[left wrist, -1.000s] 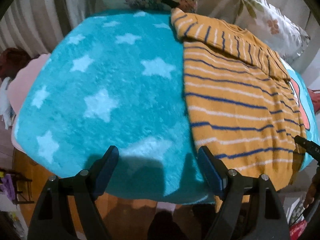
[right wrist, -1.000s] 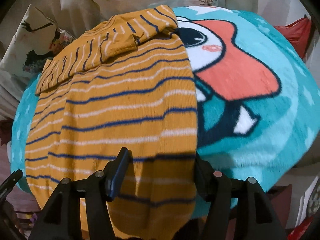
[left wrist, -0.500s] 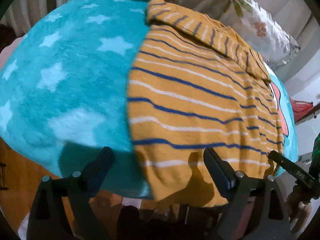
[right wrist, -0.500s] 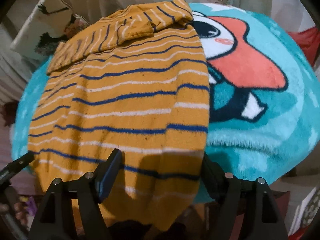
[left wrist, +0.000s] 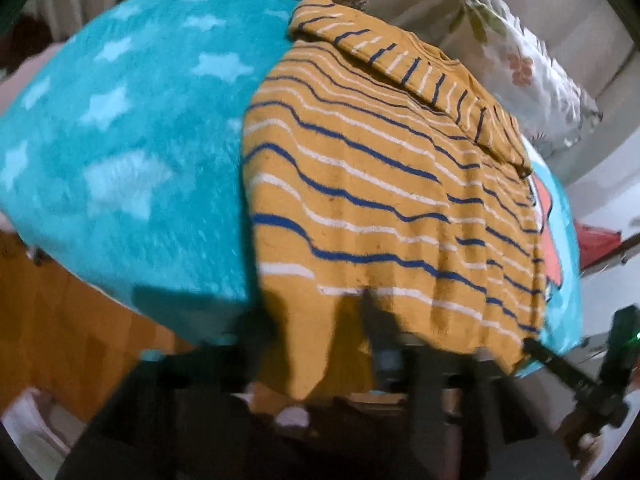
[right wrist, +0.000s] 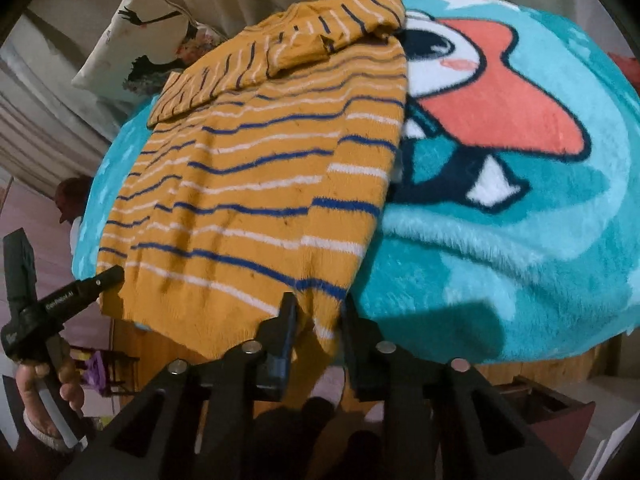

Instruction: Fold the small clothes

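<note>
1. Right wrist view: my right gripper (right wrist: 318, 316) has its fingers nearly closed, pinching the sweater (right wrist: 260, 184) hem at 6 o'clock.
2. My left gripper (right wrist: 110, 276) touches the hem at 9 o'clock; its finger gap I cannot tell.
3. Sweater lies on the blanket (right wrist: 500, 264), sleeves folded across.

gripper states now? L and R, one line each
Left gripper: at the sweater's hem corner; grip state cannot be told, own view blurred.
Right gripper: closed on the sweater's hem.
</note>
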